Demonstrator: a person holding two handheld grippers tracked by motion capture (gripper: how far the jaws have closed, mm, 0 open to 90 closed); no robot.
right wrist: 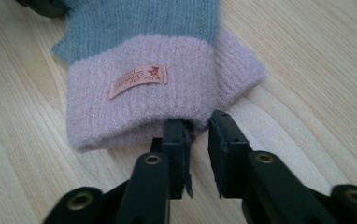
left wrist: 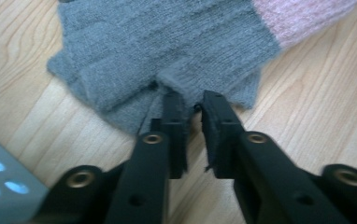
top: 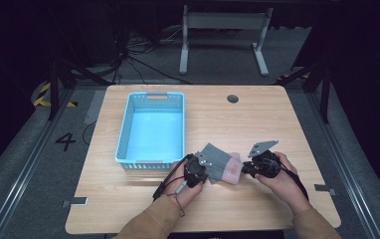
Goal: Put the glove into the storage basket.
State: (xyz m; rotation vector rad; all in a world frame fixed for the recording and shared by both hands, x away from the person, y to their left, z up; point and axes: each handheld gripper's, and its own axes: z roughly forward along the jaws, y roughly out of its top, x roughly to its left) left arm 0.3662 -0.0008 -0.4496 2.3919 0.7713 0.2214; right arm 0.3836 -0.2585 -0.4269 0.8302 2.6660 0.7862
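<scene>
A grey knitted glove with a pink cuff (top: 221,163) lies flat on the light wooden table (top: 257,119), between the two grippers. The left gripper (left wrist: 193,105) pinches a fold of grey knit at the finger end; the right gripper (right wrist: 199,123) pinches the cuff's rim. A small label sits on the cuff. A light-blue plastic basket (top: 124,130) stands just beside the left gripper; bare tabletop stretches beyond the glove.

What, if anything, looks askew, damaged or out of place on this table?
Nothing stands out. The grey knitted glove with a pink cuff lies flat on the wooden table, slightly rumpled, between the left gripper at its finger end and the right gripper at its cuff. The light blue plastic basket stands upright.
</scene>
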